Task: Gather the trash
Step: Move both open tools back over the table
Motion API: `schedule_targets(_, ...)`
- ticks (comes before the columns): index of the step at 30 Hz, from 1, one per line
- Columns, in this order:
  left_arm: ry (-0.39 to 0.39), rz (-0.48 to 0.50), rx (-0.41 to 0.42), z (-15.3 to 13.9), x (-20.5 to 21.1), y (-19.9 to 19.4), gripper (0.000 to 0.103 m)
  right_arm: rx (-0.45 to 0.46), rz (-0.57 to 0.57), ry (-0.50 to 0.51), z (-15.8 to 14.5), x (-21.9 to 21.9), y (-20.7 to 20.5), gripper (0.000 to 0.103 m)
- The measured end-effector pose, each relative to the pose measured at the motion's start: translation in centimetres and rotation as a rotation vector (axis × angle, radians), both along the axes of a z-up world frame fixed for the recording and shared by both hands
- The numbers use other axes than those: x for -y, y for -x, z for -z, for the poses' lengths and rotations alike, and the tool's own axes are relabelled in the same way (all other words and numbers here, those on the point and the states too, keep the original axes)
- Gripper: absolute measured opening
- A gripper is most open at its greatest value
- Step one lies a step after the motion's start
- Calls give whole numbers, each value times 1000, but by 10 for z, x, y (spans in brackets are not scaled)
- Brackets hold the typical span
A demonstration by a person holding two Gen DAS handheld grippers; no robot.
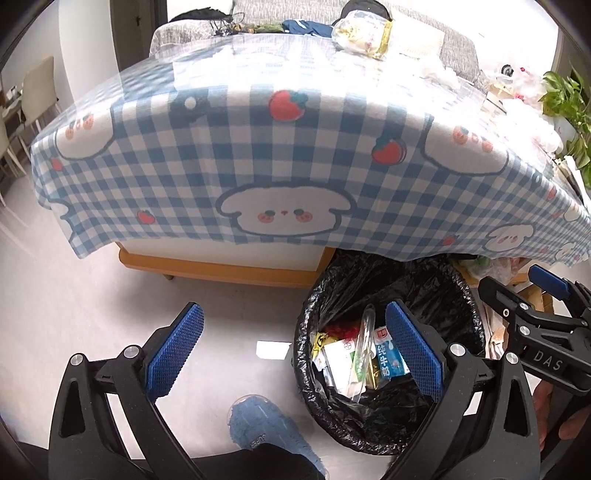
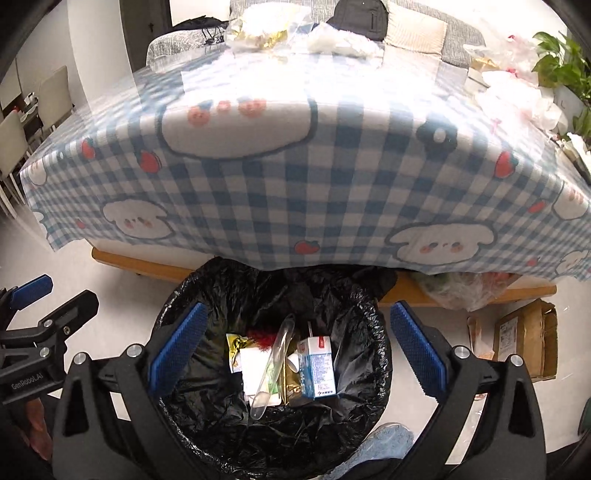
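Observation:
A bin lined with a black bag (image 1: 458,295) (image 2: 184,291) stands on the floor at the table's front edge. Inside lie a blue-white milk carton (image 1: 389,360) (image 2: 317,365), a clear plastic spoon (image 2: 273,365), white paper and gold and red wrappers. My right gripper (image 2: 295,350) is open and empty, held above the bin's mouth. My left gripper (image 1: 295,350) is open and empty, above the floor at the bin's left rim. Each gripper shows at the edge of the other's view: the right one (image 1: 532,317), the left one (image 2: 44,314).
A table with a blue checked cloth (image 1: 258,155) (image 2: 295,177) carries plastic bags and wrappers along its far (image 1: 364,33) and right (image 2: 517,92) edges. A cardboard box (image 2: 524,336) and bags lie under the table at right. A white scrap (image 1: 273,349) lies on the floor. A blue shoe (image 1: 266,428) is below.

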State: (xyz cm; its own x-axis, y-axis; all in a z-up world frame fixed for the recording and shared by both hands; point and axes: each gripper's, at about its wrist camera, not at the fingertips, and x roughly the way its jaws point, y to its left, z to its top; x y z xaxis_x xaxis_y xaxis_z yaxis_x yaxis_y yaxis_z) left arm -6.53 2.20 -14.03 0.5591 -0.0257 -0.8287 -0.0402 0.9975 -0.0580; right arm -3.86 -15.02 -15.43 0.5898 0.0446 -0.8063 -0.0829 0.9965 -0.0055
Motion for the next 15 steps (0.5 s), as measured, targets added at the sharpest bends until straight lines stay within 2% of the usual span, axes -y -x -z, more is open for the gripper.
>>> schedule_targets(7,23,-4,29,-21,4,-3,97,35,11,-1,-20,9,3,95)
schedule_targets(15,7,11,58,-43,14,-9,97,65,21,-21,-47,22,2,95)
